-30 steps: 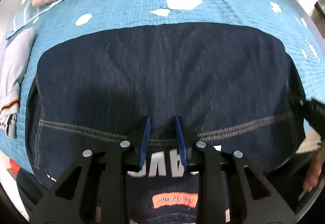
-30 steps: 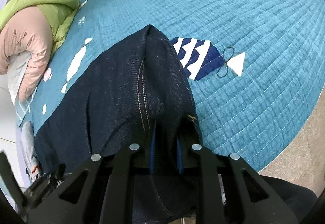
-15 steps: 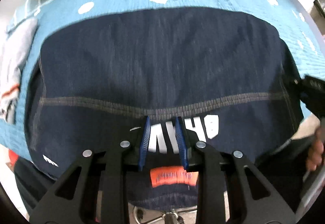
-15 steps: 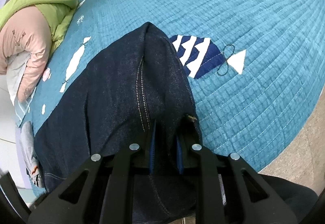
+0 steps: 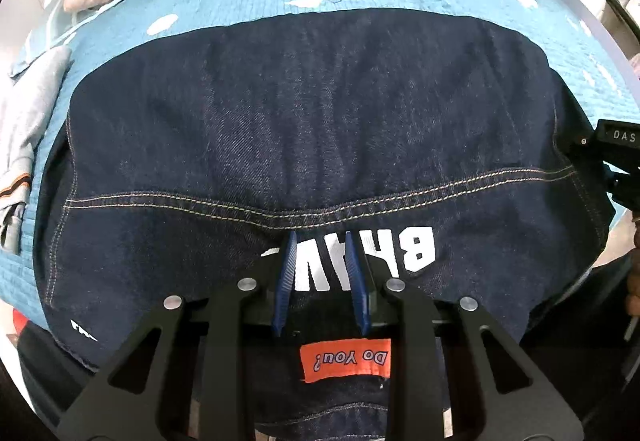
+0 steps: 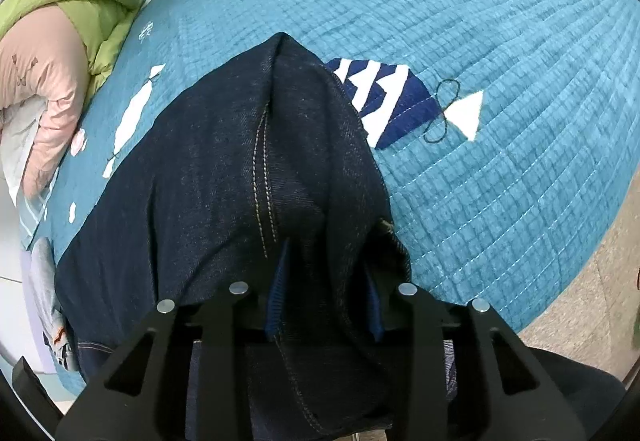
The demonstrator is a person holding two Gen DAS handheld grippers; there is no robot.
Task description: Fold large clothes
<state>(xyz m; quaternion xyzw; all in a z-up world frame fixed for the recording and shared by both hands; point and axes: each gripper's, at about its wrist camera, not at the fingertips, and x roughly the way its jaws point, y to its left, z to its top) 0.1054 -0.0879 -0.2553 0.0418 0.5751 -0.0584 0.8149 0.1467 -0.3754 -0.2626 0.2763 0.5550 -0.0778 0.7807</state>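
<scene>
Now my right gripper (image 6: 326, 285) is opening, its blue pads drawing off the thick denim fold still between them, so I judge this fold of the dark denim jacket (image 5: 312, 129) set down on the teal quilted bed (image 6: 500, 145). My left gripper (image 5: 320, 277) stands parted over the white lettering low in the frame, gripping nothing. Against a second ago, more lettering and the orange label (image 5: 345, 359) show.

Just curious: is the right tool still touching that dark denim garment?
Cannot tell. In the right wrist view, denim garment lies between the opening right tool's blue pads, but shadow hides whether they press it.
</scene>
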